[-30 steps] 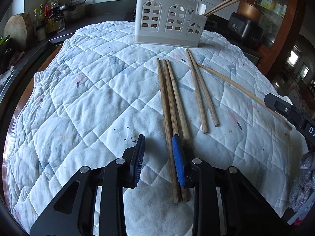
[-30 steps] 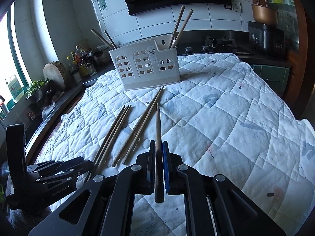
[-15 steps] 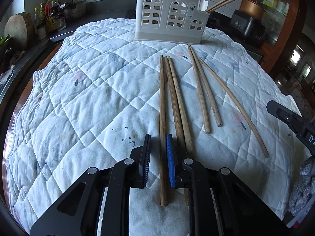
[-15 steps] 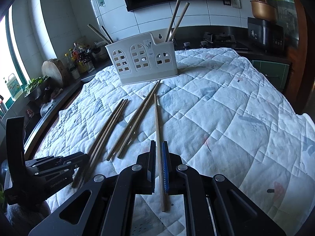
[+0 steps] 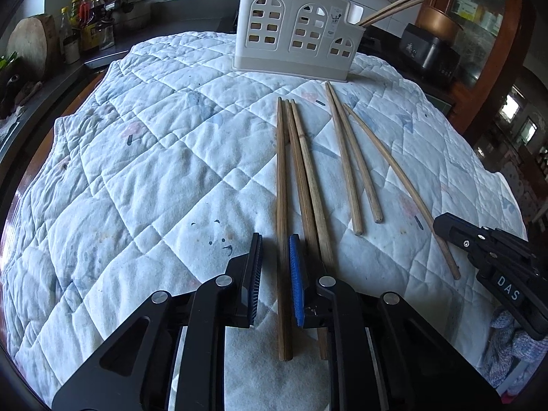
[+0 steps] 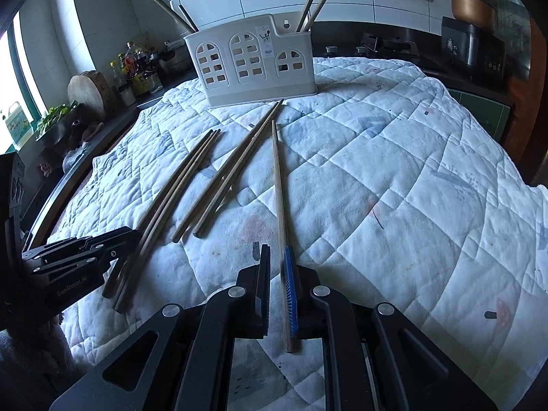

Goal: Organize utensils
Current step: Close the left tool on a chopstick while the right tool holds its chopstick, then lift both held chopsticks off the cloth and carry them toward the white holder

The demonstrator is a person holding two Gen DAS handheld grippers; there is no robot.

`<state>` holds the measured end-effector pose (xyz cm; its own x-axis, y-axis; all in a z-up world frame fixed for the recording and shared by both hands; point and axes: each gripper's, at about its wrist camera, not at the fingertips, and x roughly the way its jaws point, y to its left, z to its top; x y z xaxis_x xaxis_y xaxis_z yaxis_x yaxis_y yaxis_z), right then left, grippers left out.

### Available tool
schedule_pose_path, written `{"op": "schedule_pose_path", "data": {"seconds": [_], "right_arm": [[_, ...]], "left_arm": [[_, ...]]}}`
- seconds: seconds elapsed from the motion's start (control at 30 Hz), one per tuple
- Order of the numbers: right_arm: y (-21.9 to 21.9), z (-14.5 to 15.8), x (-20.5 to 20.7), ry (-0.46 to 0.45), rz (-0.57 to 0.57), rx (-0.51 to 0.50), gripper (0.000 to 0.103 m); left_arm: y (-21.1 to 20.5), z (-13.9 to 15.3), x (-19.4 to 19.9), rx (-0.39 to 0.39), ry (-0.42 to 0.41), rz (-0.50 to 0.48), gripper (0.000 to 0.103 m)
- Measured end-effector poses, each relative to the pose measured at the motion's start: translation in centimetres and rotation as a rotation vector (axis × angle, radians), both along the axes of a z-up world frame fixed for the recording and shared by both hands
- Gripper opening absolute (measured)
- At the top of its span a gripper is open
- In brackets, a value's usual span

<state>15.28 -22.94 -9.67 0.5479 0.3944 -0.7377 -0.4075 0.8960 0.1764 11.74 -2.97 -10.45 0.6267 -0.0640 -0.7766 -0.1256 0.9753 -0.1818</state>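
Note:
A white utensil holder stands at the far side of the quilt, with chopsticks in its end slots. Several wooden chopsticks lie loose on the quilt. My left gripper is open a little around the leftmost dark chopstick, which rests against the blue pad with a gap at the other pad. Two more chopsticks lie just to its right. My right gripper has its jaws opening around a thin pale chopstick that lies on the quilt. A pair of chopsticks lies between the two grippers.
A white quilt covers the table. A counter with bottles and a round wooden board runs along the left. A dark appliance sits behind the holder at the right. The right gripper shows at the right edge of the left wrist view.
The left jaws have narrowed around the leftmost chopstick. The right gripper has sunk, the thin chopstick now lies flat on the quilt, and a gap shows at one pad.

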Motion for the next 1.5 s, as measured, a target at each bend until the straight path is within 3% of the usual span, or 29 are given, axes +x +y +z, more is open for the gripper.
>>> {"op": "schedule_pose_path", "data": {"seconds": [0.2, 0.67, 0.87, 1.17, 1.33, 1.37, 1.5], "right_arm": [[-0.2, -0.4, 0.5, 0.009, -0.024, -0.013, 0.010], [-0.2, -0.6, 0.4, 0.021, -0.027, -0.011, 0.007], [-0.6, 1.7, -1.0, -0.041, -0.019, 0.007, 0.007], [-0.6, 7.5, -2.0, -0.179, 0.001, 0.048, 0.007], [-0.5, 8.5, -1.8, -0.199, 0.005, 0.049, 0.007], [-0.5, 8.4, -1.8, -0.197, 0.004, 0.049, 0.007], [-0.3, 8.2, -1.8, -0.192, 0.005, 0.051, 0.007]], "left_arm": [[0.5, -0.1, -0.2, -0.060, -0.004, 0.011, 0.015], [-0.2, -0.1, -0.3, -0.007, -0.004, -0.014, 0.016], [1.1, 0.3, -0.5, -0.067, -0.012, -0.021, 0.007], [1.3, 3.2, -1.6, -0.042, -0.117, -0.056, 0.006], [1.5, 1.9, -1.6, -0.077, -0.071, -0.070, 0.006], [1.5, 1.6, -1.6, -0.086, -0.068, -0.068, 0.010], [1.0, 0.9, -1.4, -0.071, -0.040, -0.074, 0.010]]}}
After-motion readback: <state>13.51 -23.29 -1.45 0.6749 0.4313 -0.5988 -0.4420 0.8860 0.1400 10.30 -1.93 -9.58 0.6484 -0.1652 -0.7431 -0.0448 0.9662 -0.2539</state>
